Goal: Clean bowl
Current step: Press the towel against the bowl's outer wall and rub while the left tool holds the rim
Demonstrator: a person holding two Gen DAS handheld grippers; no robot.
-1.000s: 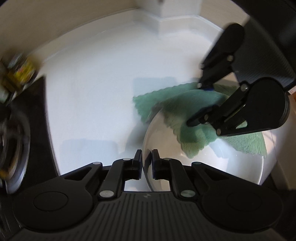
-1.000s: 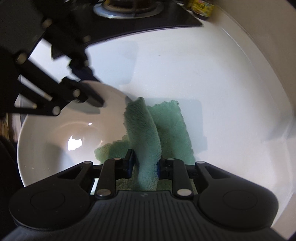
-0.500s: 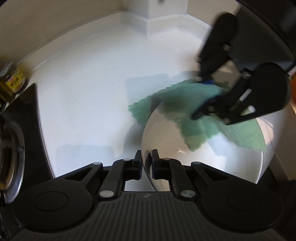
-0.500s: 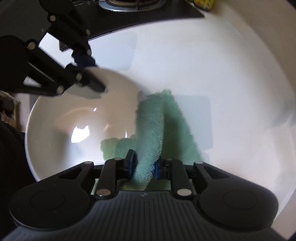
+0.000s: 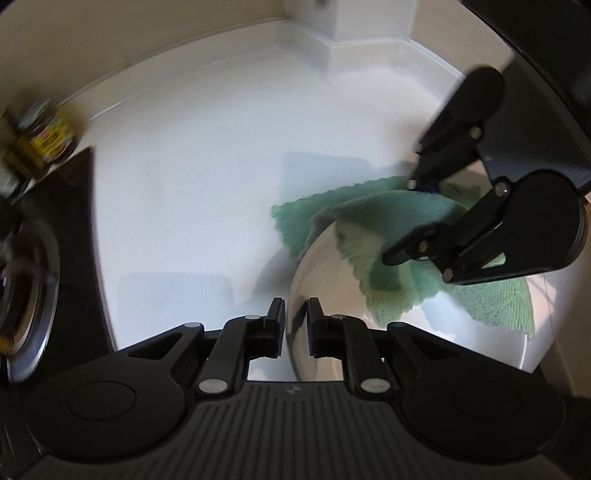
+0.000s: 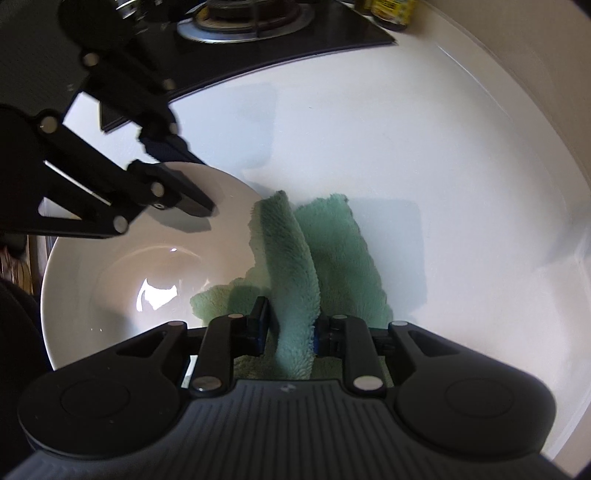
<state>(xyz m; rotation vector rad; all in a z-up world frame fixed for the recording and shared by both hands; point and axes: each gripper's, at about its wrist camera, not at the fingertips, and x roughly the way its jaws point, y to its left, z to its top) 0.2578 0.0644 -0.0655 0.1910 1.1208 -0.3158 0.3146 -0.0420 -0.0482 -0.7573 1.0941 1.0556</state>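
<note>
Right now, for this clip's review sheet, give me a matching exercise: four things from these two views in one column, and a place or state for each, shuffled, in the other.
Things:
1. white bowl
2. green microfibre cloth
3. gas burner
4. yellow-labelled jar

Places or states:
A. on the black hob
B. draped over the rim, partly on the white counter
C. rim pinched by the left gripper
D. at the wall beside the hob, blurred

Pairs: 1-C, 2-B, 3-A, 4-D. The right gripper clamps the cloth.

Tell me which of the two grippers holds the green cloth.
The right gripper: its fingers pinch a fold of the green cloth. The left gripper clamps the white bowl's rim.
</note>
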